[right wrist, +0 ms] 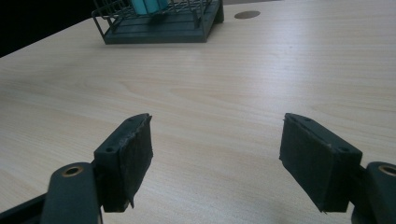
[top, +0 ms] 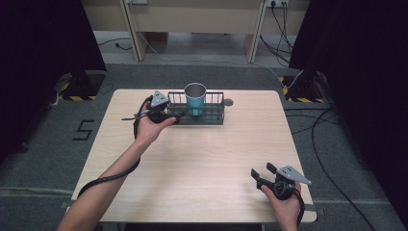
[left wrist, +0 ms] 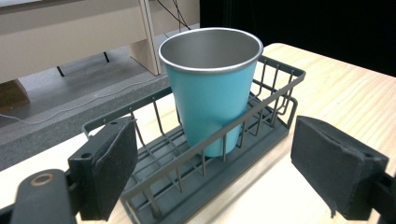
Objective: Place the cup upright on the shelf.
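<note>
Teal metal cup (top: 195,99) stands upright inside the dark wire rack (top: 211,117) at the far middle of the table (top: 202,163); cup sits toward the rack's left-centre, its base on the rack floor, steel rim up.

Left gripper (top: 174,117) is at the rack's left end; in the left gripper view its jaws stand wide apart with nothing between the pads, one pad (left wrist: 114,170) near the rack's near rail, the other (left wrist: 334,165) out over the bare table; the cup (left wrist: 211,88) lies ahead of them, not between them; no contact with the cup that we can see.

Right gripper (top: 260,174) rests low at the near right corner, well apart from the rack; jaws spread, empty, bare table between them; the rack (right wrist: 159,21) shows far off at the top of the right gripper view.

Progress, as we judge it: work looks to be about the cup in the rack; the approach is made, the grasp is not; we cannot tell whether the cup is to be lifted out or has just been set in; if it is to be lifted out, closing on the cup wall, lifting clear of the rails and setting down are all left.

Orientation: cup's long axis vertical, mouth upward, taper narrowing to the base; rack's long axis runs left-right along the table's far edge.
</note>
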Demonstrator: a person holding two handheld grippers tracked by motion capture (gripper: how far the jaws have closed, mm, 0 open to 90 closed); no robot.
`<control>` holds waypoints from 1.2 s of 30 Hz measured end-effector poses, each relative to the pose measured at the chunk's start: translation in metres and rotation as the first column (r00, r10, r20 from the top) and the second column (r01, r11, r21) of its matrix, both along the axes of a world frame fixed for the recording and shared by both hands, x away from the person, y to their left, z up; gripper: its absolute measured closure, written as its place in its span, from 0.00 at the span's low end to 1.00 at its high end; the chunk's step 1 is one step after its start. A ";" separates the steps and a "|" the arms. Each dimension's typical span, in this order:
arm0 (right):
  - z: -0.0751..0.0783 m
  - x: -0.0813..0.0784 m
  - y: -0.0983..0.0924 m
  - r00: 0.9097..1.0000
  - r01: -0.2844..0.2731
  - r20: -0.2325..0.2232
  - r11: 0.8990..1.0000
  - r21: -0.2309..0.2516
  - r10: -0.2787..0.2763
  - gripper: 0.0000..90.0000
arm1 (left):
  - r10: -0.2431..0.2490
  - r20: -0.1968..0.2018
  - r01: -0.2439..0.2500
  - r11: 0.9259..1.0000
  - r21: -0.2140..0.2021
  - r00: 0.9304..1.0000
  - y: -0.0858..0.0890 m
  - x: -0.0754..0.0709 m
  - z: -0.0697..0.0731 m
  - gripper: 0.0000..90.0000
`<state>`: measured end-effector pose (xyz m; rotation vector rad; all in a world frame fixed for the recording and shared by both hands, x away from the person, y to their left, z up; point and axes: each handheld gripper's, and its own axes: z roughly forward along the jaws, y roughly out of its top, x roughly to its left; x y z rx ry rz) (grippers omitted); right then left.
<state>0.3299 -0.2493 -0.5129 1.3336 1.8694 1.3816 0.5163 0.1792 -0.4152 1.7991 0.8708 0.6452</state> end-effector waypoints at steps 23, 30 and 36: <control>0.000 0.000 0.000 1.000 0.002 0.000 1.000 -0.002 -0.002 0.29 | -0.004 0.003 0.004 1.000 -0.012 1.000 0.029 -0.048 -0.023 0.16; 0.000 0.000 0.000 1.000 0.004 -0.002 1.000 -0.001 -0.004 0.29 | 0.004 0.009 -0.004 1.000 -0.027 1.000 0.044 -0.062 -0.026 0.16; 0.000 0.000 0.000 1.000 0.006 -0.001 1.000 -0.001 -0.006 0.29 | 0.012 0.011 -0.012 1.000 -0.025 1.000 0.057 -0.072 -0.032 0.16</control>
